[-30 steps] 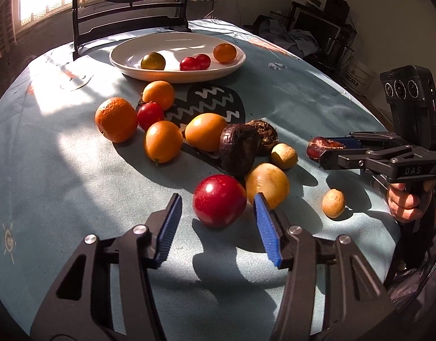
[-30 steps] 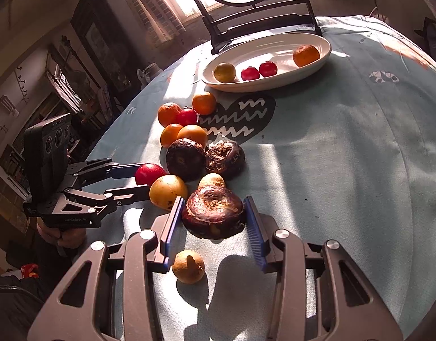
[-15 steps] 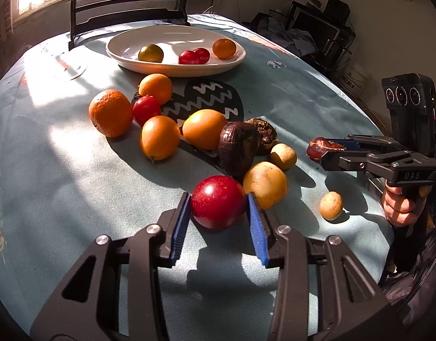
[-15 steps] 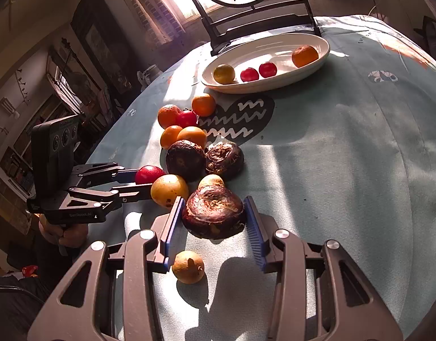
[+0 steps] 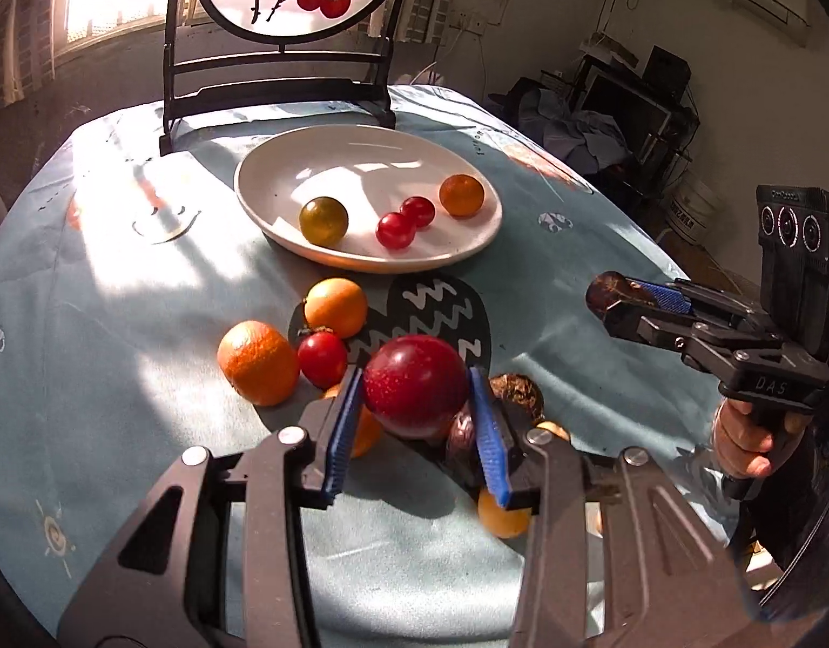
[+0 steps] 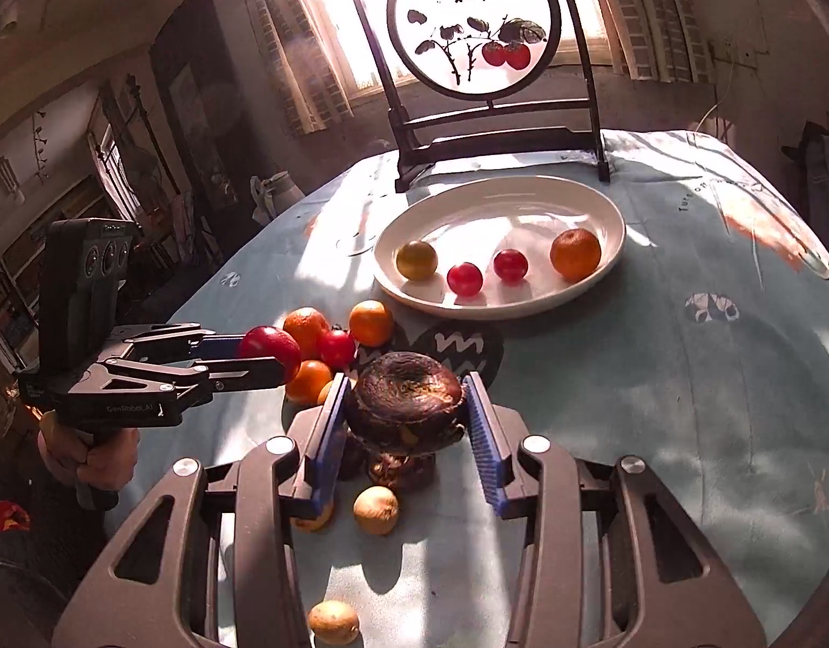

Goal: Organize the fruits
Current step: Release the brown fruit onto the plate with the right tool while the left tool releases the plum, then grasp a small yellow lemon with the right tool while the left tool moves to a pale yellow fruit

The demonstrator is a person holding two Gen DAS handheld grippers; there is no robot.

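Tablecloth (image 5: 117,281) | plate (image 5: 484,237) ahead (four fruits) | left hand-held gripper (image 5: 417,426) clamps apple (image 5: 414,383) | right hand-held gripper (image 6: 409,432) clamps dark fruit (image 6: 403,394)

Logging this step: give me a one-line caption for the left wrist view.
Left claw holds a red apple above loose fruit, facing the white plate; right claw carries a dark fruit.

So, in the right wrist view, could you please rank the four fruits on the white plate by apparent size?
1. Orange fruit
2. Yellow-green fruit
3. Two red fruits, which look alike, so I would not rank them.
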